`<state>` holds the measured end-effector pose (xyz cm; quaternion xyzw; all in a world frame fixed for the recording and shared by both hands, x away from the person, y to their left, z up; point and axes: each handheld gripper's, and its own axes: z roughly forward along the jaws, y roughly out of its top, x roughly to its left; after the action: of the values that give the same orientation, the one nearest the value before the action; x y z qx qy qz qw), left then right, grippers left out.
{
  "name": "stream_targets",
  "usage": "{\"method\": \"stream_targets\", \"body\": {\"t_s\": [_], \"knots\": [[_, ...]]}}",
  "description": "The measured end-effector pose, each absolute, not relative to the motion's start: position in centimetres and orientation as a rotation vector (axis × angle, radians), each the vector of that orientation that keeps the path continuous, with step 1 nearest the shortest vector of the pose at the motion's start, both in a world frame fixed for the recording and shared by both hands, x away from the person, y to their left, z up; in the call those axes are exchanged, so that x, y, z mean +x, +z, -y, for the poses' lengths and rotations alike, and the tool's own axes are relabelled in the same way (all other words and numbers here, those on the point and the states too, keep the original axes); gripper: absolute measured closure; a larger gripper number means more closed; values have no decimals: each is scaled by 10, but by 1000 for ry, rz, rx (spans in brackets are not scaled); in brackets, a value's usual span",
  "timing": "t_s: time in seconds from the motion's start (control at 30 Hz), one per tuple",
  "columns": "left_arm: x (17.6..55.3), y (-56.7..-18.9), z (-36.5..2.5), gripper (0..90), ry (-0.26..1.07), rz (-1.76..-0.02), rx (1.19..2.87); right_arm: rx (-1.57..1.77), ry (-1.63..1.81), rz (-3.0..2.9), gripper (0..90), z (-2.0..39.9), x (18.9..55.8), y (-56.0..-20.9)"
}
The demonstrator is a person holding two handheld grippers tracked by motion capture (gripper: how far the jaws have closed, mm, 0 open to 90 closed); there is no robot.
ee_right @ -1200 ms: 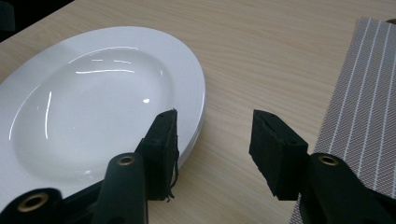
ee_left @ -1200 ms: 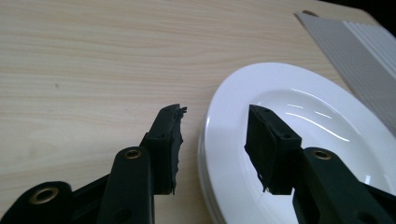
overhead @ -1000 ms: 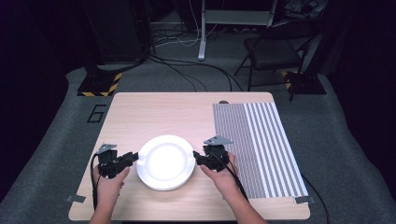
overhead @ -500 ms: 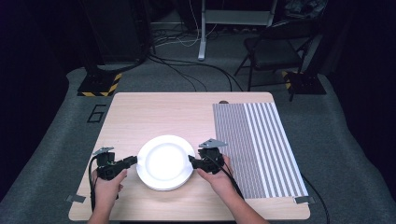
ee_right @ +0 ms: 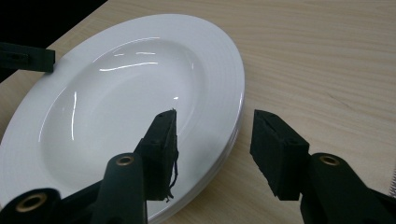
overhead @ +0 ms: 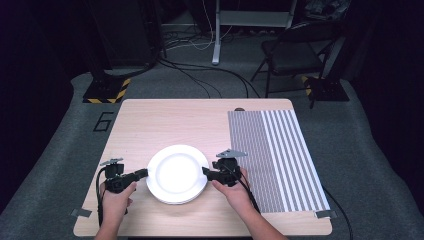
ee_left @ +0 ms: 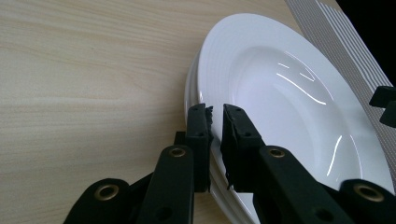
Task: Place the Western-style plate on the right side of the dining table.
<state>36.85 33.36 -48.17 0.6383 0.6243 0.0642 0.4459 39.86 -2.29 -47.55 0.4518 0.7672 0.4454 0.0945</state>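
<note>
Now the left gripper (ee_left: 215, 116) has just been closing, jaws pinching the top plate's (ee_left: 289, 88) nine-o'clock rim; the right gripper (ee_right: 215, 128) (three o'clock) straddles its edge, unclamped, so lifting likely waits.

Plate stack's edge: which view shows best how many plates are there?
Left gripper view: the plate stack shows layered rims beside the left gripper. The right gripper view shows fainter layers; the high view shows one white disc.
</note>
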Motion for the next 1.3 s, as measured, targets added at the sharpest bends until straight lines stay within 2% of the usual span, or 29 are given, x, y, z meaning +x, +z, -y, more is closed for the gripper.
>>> {"method": "stream_targets", "body": {"t_s": [0.8, 1.3], "knots": [[367, -484, -327, 835, 180, -1544, 1614, 1449, 1358, -2324, 488, 18, 404, -491], [369, -488, -316, 853, 163, -1519, 1640, 1498, 1423, -2291, 508, 21, 400, -482]]}}
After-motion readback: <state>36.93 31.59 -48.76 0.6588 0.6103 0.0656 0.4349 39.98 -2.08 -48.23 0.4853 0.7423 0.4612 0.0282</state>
